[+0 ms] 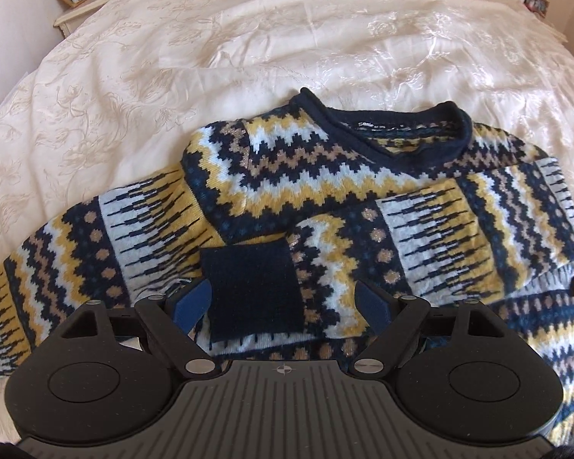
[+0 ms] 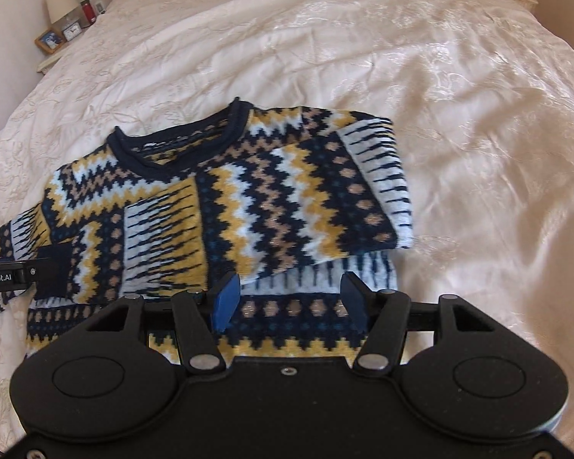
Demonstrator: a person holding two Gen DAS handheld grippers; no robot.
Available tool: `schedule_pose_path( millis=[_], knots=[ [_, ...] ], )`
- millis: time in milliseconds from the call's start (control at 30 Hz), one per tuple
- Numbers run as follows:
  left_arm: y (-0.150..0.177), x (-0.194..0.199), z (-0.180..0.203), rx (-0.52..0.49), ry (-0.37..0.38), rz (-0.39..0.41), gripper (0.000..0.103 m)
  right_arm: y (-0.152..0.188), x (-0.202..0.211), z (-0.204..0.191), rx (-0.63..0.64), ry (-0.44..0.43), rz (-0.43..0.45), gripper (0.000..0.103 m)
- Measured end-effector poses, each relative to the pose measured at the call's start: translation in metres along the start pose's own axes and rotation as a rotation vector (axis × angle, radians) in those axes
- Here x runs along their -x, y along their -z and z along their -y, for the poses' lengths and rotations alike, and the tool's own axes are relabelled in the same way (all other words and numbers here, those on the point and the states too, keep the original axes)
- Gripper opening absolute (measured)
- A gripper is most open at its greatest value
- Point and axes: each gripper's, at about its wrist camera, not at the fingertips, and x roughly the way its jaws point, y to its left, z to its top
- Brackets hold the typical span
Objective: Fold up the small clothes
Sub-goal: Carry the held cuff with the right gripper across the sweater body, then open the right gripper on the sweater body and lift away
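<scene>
Patterned sweater (image 1: 325, 199) flat on bed (image 1: 172, 57), one sleeve folded across. Left tool (image 1: 283, 302) spread wide around navy cuff (image 1: 252, 294), gripping nothing; right tool (image 2: 287, 298) wide, empty. Neck label unreadable.

I see both views bright with soft daylight. The cream bed cover (image 1: 325, 38) shines with glare on its folds, strongest at the right in the right wrist view. The sweater (image 1: 325, 199) is sharp. Edges bend strongly and the corners go dark.
</scene>
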Motion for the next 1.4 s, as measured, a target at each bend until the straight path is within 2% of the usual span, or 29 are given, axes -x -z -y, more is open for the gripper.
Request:
schedule_pose_path(
  millis=[67,133,200,267,300,333,533,733,767,800,833,933,1100,1133,1233,1333,1367,1400],
  knots=[
    [0.001,-0.016,0.001,-0.006,-0.04,-0.035,0.082,-0.005,-0.002,0.014,-0.017,0.023,0.004,0.064],
    [0.004,-0.037,-0.002,-0.005,-0.084,-0.106,0.082,-0.01,-0.006,0.03,-0.037,0.045,0.007,0.064],
    [0.011,-0.055,-0.01,0.022,-0.081,-0.162,0.085,-0.017,-0.012,0.042,-0.06,0.056,0.005,0.064],
    [0.015,-0.06,-0.021,0.074,-0.058,-0.15,0.092,-0.025,-0.022,0.053,-0.075,0.064,-0.001,0.064],
    [0.016,-0.063,-0.025,0.097,-0.061,-0.16,0.099,-0.029,-0.027,0.057,-0.078,0.069,-0.002,0.064],
    [0.017,-0.065,-0.03,0.121,-0.052,-0.168,0.101,-0.032,-0.031,0.06,-0.081,0.071,-0.003,0.064],
    [0.017,-0.069,-0.035,0.135,-0.053,-0.176,0.103,-0.049,-0.064,0.075,-0.094,0.057,-0.004,0.064],
    [0.02,-0.07,-0.031,0.129,-0.069,-0.147,0.103,-0.055,-0.087,0.074,-0.116,0.027,-0.033,0.064],
    [0.02,-0.07,-0.032,0.128,-0.068,-0.147,0.103,-0.056,-0.088,0.072,-0.118,0.031,-0.045,0.058],
    [0.021,-0.07,-0.032,0.127,-0.068,-0.147,0.103,-0.057,-0.088,0.071,-0.112,0.014,-0.055,0.047],
    [0.021,-0.07,-0.032,0.126,-0.068,-0.147,0.103,-0.058,-0.088,0.069,-0.103,-0.009,-0.065,0.012],
    [0.021,-0.066,-0.024,0.121,-0.072,-0.147,0.103,-0.06,-0.078,0.06,-0.039,0.037,-0.048,0.011],
    [0.019,-0.068,-0.023,0.125,-0.075,-0.144,0.103,-0.057,-0.085,0.065,-0.083,0.087,-0.074,0.011],
    [0.019,-0.068,-0.024,0.126,-0.073,-0.144,0.103,-0.058,-0.086,0.063,-0.08,0.092,-0.079,0.012],
    [0.018,-0.064,-0.029,0.14,-0.055,-0.141,0.102,-0.063,-0.08,0.056,-0.068,0.11,-0.057,0.027],
    [0.02,-0.051,-0.039,0.168,-0.033,-0.108,0.099,-0.065,-0.06,0.05,-0.069,0.118,0.005,0.062],
    [0.022,-0.044,-0.042,0.178,-0.038,-0.093,0.099,-0.065,-0.052,0.047,-0.062,0.115,0.028,0.067],
    [0.025,-0.036,-0.045,0.184,-0.053,-0.075,0.099,-0.064,-0.043,0.042,-0.044,0.109,0.048,0.066]
  ],
)
